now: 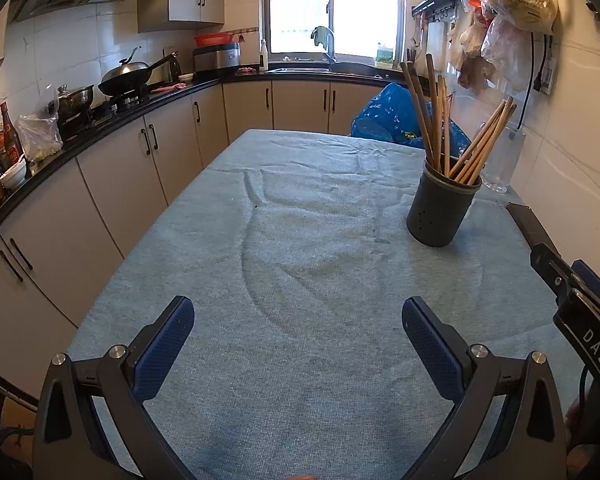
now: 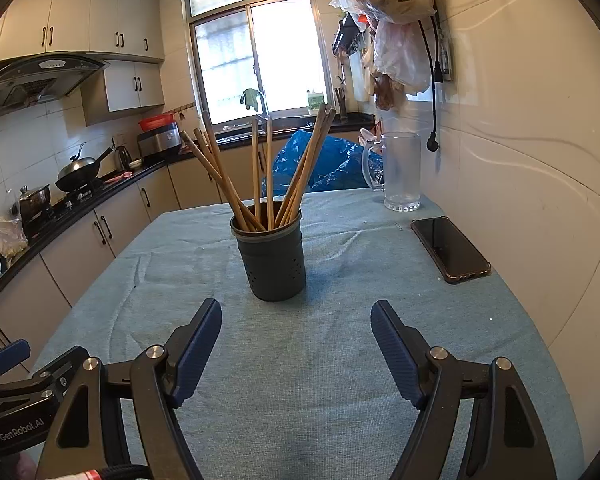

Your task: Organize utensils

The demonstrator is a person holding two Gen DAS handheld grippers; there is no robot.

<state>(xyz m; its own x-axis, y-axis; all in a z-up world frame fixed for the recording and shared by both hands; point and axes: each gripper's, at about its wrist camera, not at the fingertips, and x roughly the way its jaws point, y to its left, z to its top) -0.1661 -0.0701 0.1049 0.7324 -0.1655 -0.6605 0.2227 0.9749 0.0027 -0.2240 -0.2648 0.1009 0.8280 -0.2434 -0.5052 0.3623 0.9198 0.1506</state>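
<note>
A dark grey perforated holder [image 2: 271,258] stands upright on the blue-cloth table [image 2: 340,360], with several wooden chopsticks [image 2: 296,168] fanned out of its top. My right gripper [image 2: 296,324] is open and empty, a short way in front of the holder. In the left wrist view the holder [image 1: 440,210] is far ahead on the right, its chopsticks [image 1: 434,116] leaning both ways. My left gripper [image 1: 298,320] hangs open over bare cloth with nothing between its fingers. The right gripper's body shows at that view's right edge.
A black phone [image 2: 450,249] lies right of the holder, near the tiled wall. A glass pitcher [image 2: 400,172] stands at the table's far right corner, a blue plastic bag [image 2: 320,162] behind it. Bags hang on the wall above. Counters and stove run along the left.
</note>
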